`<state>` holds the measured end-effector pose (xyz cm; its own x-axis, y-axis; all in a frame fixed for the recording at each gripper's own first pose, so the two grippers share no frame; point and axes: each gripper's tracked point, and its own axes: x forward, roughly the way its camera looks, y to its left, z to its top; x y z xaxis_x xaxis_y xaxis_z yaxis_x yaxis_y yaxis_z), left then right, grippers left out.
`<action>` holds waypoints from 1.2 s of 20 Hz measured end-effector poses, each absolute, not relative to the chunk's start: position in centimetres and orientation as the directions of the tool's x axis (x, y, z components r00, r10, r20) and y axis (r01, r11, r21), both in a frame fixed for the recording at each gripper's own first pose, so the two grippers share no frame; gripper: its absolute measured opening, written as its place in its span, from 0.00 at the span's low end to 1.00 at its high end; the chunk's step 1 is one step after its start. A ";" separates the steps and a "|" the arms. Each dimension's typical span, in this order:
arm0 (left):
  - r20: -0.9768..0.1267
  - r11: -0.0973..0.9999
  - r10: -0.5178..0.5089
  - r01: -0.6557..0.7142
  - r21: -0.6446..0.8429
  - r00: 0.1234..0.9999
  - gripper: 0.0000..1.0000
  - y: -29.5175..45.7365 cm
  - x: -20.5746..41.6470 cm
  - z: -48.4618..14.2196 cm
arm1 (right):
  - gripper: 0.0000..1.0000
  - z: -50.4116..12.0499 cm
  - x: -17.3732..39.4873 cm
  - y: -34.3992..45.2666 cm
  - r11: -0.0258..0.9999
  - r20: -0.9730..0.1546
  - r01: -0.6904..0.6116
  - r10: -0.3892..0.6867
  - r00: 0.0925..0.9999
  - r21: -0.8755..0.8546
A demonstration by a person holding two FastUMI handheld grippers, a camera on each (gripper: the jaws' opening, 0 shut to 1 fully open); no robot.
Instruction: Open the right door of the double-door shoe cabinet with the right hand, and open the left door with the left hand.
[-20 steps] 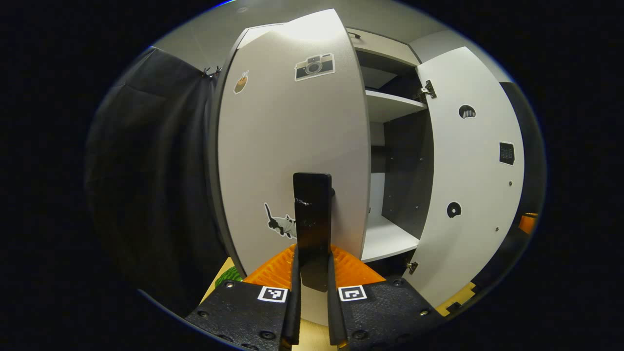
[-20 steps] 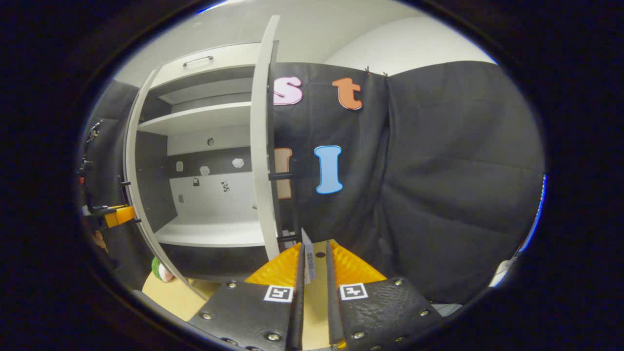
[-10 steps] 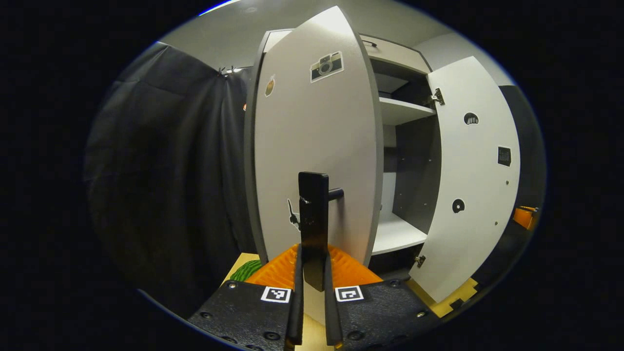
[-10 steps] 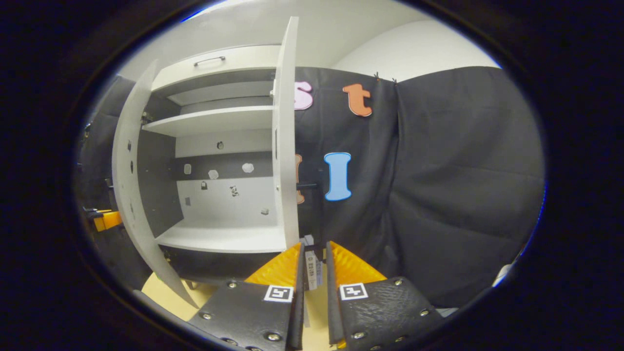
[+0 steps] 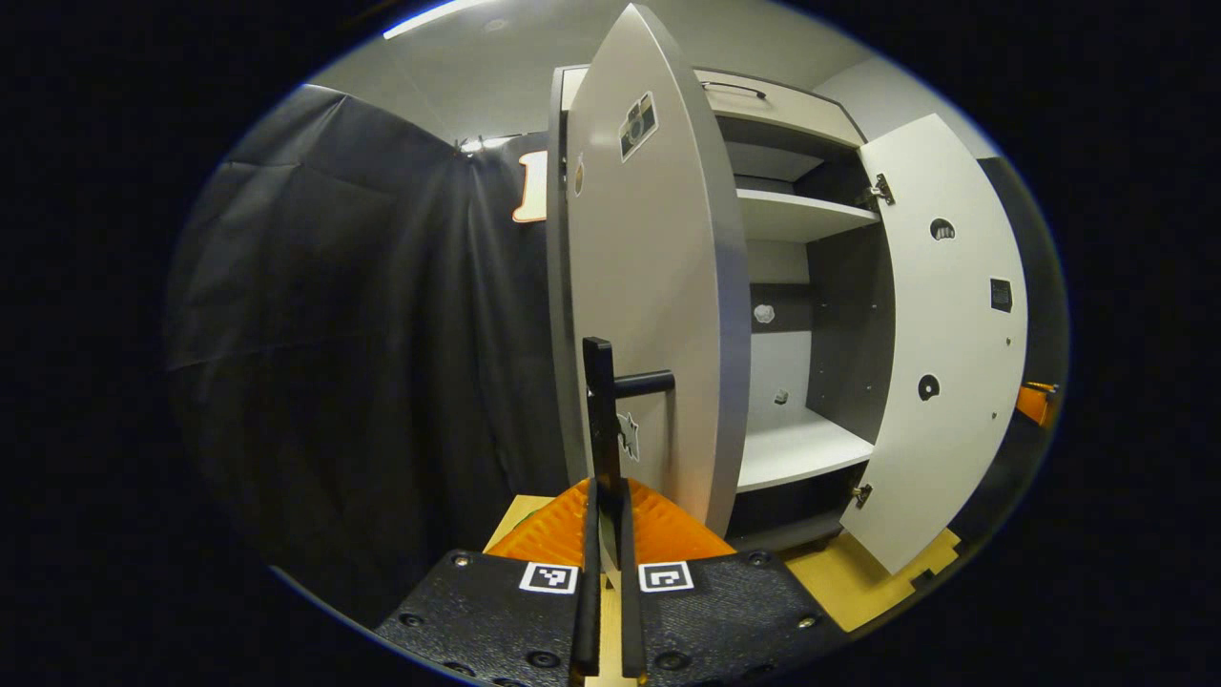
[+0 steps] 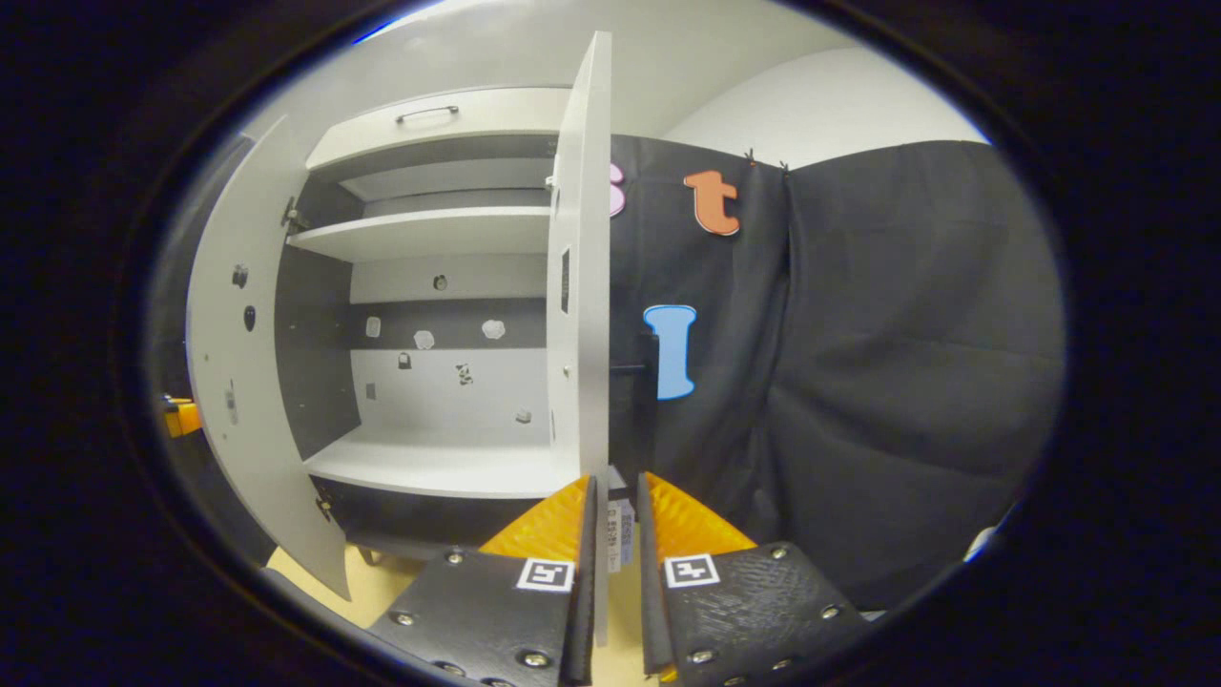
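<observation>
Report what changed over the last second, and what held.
The left door swung further open, pulled by the left gripper clamped on its black handle. The right door also opened wider, its edge between the right gripper fingers. Both grips held; the cabinet shelves stayed as they were.

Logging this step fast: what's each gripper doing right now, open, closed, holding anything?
Left gripper: closed on the left door handle.
Right gripper: fingers nearly together around the right door's edge; whether they clamp it cannot be told.
</observation>
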<state>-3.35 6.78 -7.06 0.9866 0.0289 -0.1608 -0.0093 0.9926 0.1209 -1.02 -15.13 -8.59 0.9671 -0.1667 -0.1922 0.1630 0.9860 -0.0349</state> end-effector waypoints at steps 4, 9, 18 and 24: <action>-0.160 0.992 0.050 -0.030 0.126 0.986 0.07 7.9 -3.7 -7.0 | 0.21 -8.7 -1.2 -15.2 0.987 -0.192 0.163 -0.163 0.968 -0.020; -0.151 0.993 0.047 -0.030 0.111 0.987 0.07 8.3 -4.0 -7.1 | 0.21 -8.7 -1.1 -15.0 0.986 -0.192 0.163 -0.163 0.968 -0.019; -0.147 0.987 0.137 -0.123 0.103 0.980 0.05 12.3 -3.9 -6.9 | 0.21 -8.9 -0.9 -15.0 0.988 -0.205 0.154 -0.155 0.966 -0.023; -0.145 0.992 0.126 -0.123 0.036 0.981 0.07 12.5 -3.9 -7.0 | 0.21 -9.0 -0.8 -14.9 0.988 -0.207 0.150 -0.151 0.967 -0.018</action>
<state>-3.93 12.51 -7.01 0.9813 0.1264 -0.1454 -0.1225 0.9918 0.0357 -0.81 -14.95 -8.99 0.9667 -0.1507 -0.2067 0.1502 0.9885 -0.0183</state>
